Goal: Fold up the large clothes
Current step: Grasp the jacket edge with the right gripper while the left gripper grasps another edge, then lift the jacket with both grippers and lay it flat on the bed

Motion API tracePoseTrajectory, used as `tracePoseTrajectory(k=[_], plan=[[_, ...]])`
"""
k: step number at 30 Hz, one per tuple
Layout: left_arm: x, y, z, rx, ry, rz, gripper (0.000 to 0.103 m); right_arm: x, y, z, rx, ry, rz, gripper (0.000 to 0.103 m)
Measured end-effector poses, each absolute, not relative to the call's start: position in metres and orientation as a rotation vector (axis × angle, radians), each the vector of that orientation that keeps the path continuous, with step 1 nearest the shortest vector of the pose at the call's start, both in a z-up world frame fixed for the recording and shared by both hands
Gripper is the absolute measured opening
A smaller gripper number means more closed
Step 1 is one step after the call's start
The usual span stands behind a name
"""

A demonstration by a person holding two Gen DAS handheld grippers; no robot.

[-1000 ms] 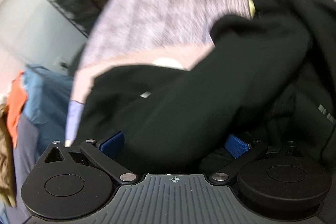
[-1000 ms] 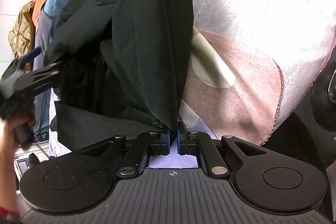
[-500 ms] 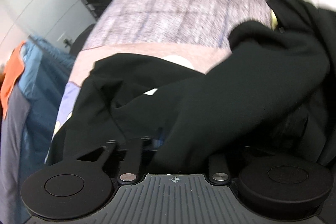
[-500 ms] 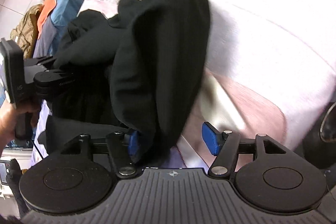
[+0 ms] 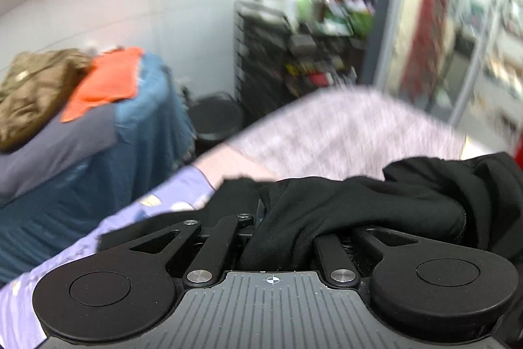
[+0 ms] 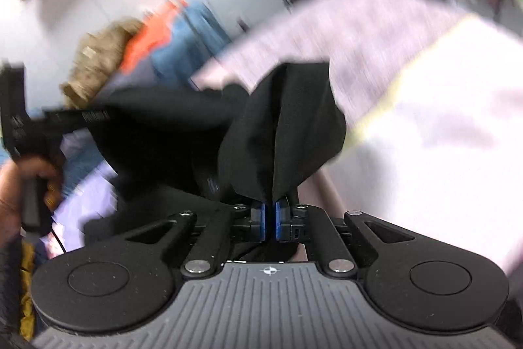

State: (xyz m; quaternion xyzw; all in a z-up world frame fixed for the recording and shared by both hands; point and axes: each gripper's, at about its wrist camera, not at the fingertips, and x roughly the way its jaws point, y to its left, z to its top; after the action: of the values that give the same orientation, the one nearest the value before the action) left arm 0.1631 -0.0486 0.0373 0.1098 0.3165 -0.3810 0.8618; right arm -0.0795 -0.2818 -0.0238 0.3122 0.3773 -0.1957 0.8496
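A large black garment (image 5: 359, 201) lies bunched on a bed cover (image 5: 343, 133) of pink, lilac and white patches. My left gripper (image 5: 281, 228) is shut on a thick fold of it, and the cloth hides both pads. In the right wrist view my right gripper (image 6: 269, 218) is shut on the black garment (image 6: 287, 126), its blue pads (image 6: 258, 219) pinching a thin edge that fans upward. The left gripper (image 6: 49, 120) shows there at the left, held by a hand (image 6: 16, 185), with the garment stretched between the two grippers. Both views are blurred.
A pile of clothes (image 5: 81, 107) in brown, orange, grey and blue stands to the left of the bed. Behind it are a white wall, a black shelf unit (image 5: 294, 61) with small items, and a round black stool (image 5: 215, 116) by the bed's corner.
Both grippers have risen and tilted up, so the room shows beyond the bed. The left jaws closed on the black garment. The right jaws opened, then shut again on the cloth.
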Motion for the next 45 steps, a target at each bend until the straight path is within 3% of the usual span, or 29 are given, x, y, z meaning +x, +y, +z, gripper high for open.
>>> tracePoseTrajectory(k=[7, 13, 23, 27, 30, 31, 32, 33, 34, 35, 37, 38, 40, 42, 45], plan=[[0.129, 0.025, 0.135, 0.103, 0.478, -0.683, 0.04, -0.068, -0.311, 0.087, 0.735, 0.438, -0.122, 0.007], [0.06, 0.076, 0.224, 0.05, 0.3, -0.625, 0.04, -0.085, -0.349, 0.129, 0.997, 0.142, 0.276, 0.007], [0.019, 0.117, 0.331, -0.212, 0.076, -0.624, 0.041, -0.075, -0.386, 0.231, 0.991, -0.255, 0.788, 0.007], [0.066, 0.098, 0.295, -0.177, 0.172, -0.531, 0.041, -0.033, -0.408, 0.233, 0.956, -0.282, 0.738, 0.007], [0.125, 0.067, 0.227, -0.06, 0.347, -0.442, 0.049, 0.019, -0.418, 0.208, 0.943, -0.082, 0.508, 0.008], [0.148, 0.058, 0.197, -0.039, 0.424, -0.419, 0.055, 0.036, -0.418, 0.191, 0.934, -0.007, 0.399, 0.009], [0.17, 0.051, 0.163, -0.018, 0.5, -0.386, 0.076, 0.054, -0.417, 0.174, 0.885, 0.071, 0.287, 0.012], [0.189, 0.043, 0.13, -0.004, 0.583, -0.352, 0.085, 0.073, -0.416, 0.152, 0.817, 0.156, 0.175, 0.019], [0.203, 0.038, 0.097, 0.0, 0.667, -0.323, 0.1, 0.091, -0.415, 0.127, 0.762, 0.239, 0.072, 0.025], [0.214, 0.031, 0.065, 0.027, 0.736, -0.295, 0.103, 0.108, -0.413, 0.1, 0.71, 0.332, -0.038, 0.033], [0.224, 0.02, 0.017, 0.069, 0.837, -0.257, 0.103, 0.124, -0.401, 0.04, 0.643, 0.469, -0.21, 0.058], [0.224, 0.018, -0.002, 0.064, 0.866, -0.235, 0.103, 0.136, -0.392, 0.015, 0.614, 0.53, -0.267, 0.076], [0.22, 0.018, -0.032, 0.082, 0.895, -0.224, 0.103, 0.133, -0.377, -0.021, 0.568, 0.589, -0.338, 0.076], [0.218, 0.022, -0.053, 0.128, 0.941, -0.196, 0.103, 0.121, -0.365, -0.046, 0.571, 0.637, -0.341, 0.087], [0.207, 0.036, -0.069, 0.214, 1.0, -0.187, 0.103, 0.113, -0.343, -0.072, 0.503, 0.733, -0.321, 0.088]])
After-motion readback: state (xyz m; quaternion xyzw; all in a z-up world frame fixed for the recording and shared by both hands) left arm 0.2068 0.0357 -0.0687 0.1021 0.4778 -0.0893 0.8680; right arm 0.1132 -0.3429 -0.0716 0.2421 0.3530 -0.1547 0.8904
